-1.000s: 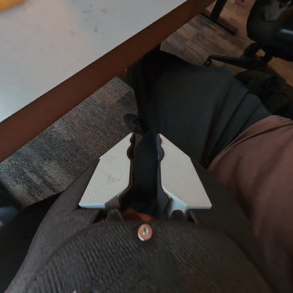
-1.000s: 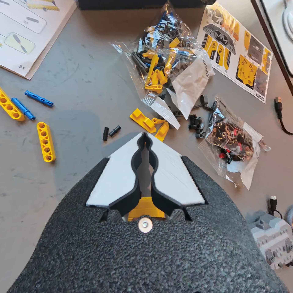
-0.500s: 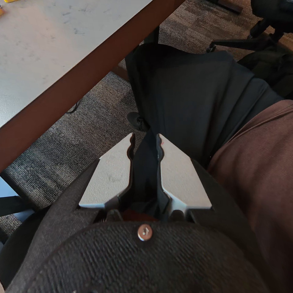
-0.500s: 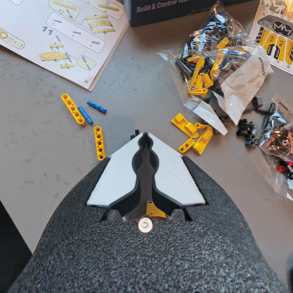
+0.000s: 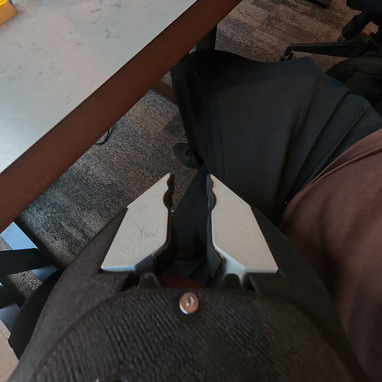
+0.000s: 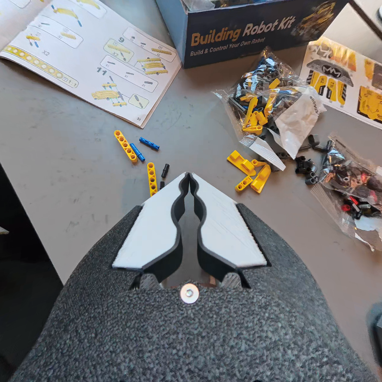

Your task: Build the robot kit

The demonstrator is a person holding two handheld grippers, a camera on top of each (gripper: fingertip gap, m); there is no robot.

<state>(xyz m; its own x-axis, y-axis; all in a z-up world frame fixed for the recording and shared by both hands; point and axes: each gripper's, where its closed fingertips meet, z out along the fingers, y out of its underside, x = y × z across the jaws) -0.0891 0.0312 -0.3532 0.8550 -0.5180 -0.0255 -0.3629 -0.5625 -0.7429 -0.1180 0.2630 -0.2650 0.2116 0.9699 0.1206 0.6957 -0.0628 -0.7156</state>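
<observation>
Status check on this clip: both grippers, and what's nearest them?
Left gripper open, empty, off the table edge above a trouser leg. Right gripper shut, empty, over the table by a yellow beam and black pins.

The right gripper (image 6: 189, 175) is hovering with its tips pressed together over bare grey table (image 6: 62, 165). Just left of the tips a yellow beam (image 6: 152, 178) and two black pins (image 6: 165, 170) are crowding the way; farther left a second beam (image 6: 125, 145) and blue pins (image 6: 149, 143) are lying. Yellow pieces (image 6: 250, 171) and parts bags (image 6: 275, 111) are blocking the right, a booklet (image 6: 93, 68) and box (image 6: 248, 33) the far side. The left gripper (image 5: 189, 179), fingers parted, is pointing past the table edge (image 5: 103, 103) between carpet (image 5: 103, 175) and a person's dark-trousered leg (image 5: 258, 124).
</observation>
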